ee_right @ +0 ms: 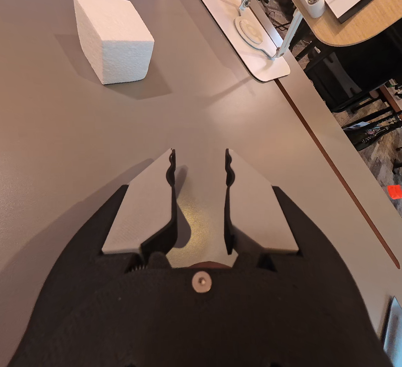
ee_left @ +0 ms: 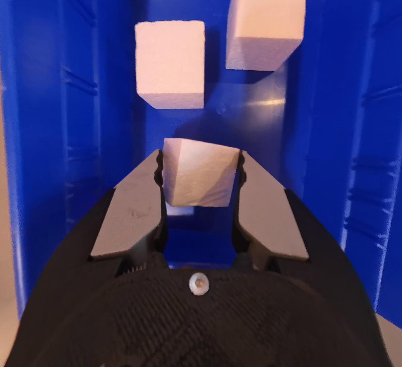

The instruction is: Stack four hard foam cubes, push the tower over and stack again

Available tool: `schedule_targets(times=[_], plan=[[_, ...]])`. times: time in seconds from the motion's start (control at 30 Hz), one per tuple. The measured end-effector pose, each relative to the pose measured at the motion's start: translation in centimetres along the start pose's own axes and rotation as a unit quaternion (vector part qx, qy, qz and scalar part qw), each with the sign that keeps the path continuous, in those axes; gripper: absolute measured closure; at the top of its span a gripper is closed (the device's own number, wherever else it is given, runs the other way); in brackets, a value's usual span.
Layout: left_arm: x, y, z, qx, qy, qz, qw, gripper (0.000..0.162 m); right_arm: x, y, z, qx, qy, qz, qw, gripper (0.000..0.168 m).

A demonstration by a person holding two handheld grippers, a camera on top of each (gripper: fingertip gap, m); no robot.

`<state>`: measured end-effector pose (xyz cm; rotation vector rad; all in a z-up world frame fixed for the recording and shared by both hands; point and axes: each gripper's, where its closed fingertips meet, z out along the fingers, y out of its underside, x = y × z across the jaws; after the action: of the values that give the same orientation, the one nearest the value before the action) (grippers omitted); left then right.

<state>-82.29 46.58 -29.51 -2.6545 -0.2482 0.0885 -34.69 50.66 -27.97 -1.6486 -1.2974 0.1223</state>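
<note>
A white foam cube [ee_left: 199,174] was clamped between the two fingers of the left hand-held gripper [ee_left: 199,161], turned a little askew so that one edge faced the camera. It hung inside a blue plastic bin [ee_left: 54,117], above the bin's floor, with its shadow thrown on the floor beyond it. Two more cubes lay in the same bin farther ahead: the middle cube [ee_left: 169,63] sat flat on the floor, and the far cube [ee_left: 267,17] stood to its right, close to the right wall and running out of the top of the view. The two were near each other but apart, a strip of blue floor showing between them, and both were clear of the held cube. The bin's ribbed walls rose on both sides of the left wrist view, which was slightly blurred.

The fourth cube [ee_right: 113,39] was outside the bin, resting alone on the grey table [ee_right: 65,139], ahead and to the left of the right hand-held gripper [ee_right: 200,154]. That gripper was released: its fingers stood parted with only bare table between them, well short of the cube. To the right of the cube, at the table's edge, a white flat stand base [ee_right: 219,6] carried a hinged white arm [ee_right: 289,30]. Beyond the edge were a wood-topped desk [ee_right: 348,28] and a patterned floor [ee_right: 378,156] with dark furniture legs.
</note>
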Motion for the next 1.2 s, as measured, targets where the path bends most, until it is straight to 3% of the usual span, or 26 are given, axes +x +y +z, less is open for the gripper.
schedule_targets(times=[0.53,0.67,0.8,0.9,1.0,1.07,1.2], plan=[[-1.1,1.3,-0.6,-0.018,-0.084,0.125,0.988,0.103,-0.1,0.1,0.1,-0.002,-0.001,-0.001,1.000,0.125],[-0.1,-0.2,-1.9,0.021,-0.075,0.129,0.989,0.103,0.0,0.1,0.1,-0.002,0.000,0.003,1.000,0.125],[2.9,-4.2,-6.9,0.130,-0.063,0.177,0.974,0.103,0.0,0.2,0.1,-0.003,-0.002,0.004,1.000,0.125],[10.5,-6.8,-12.3,0.242,0.030,0.275,0.930,0.103,-0.1,0.2,0.2,-0.005,-0.003,0.000,1.000,0.125],[20.6,-5.5,-16.5,0.325,0.138,0.435,0.828,0.103,-0.1,0.5,0.4,-0.009,-0.002,0.000,1.000,0.125],[26.6,-3.2,-17.2,0.325,0.210,0.507,0.770,0.103,0.1,0.7,0.4,-0.012,-0.001,0.006,1.000,0.125],[32.7,0.1,-14.4,0.256,0.271,0.569,0.733,0.104,0.9,1.2,0.4,-0.013,0.004,0.021,1.000,0.125]])
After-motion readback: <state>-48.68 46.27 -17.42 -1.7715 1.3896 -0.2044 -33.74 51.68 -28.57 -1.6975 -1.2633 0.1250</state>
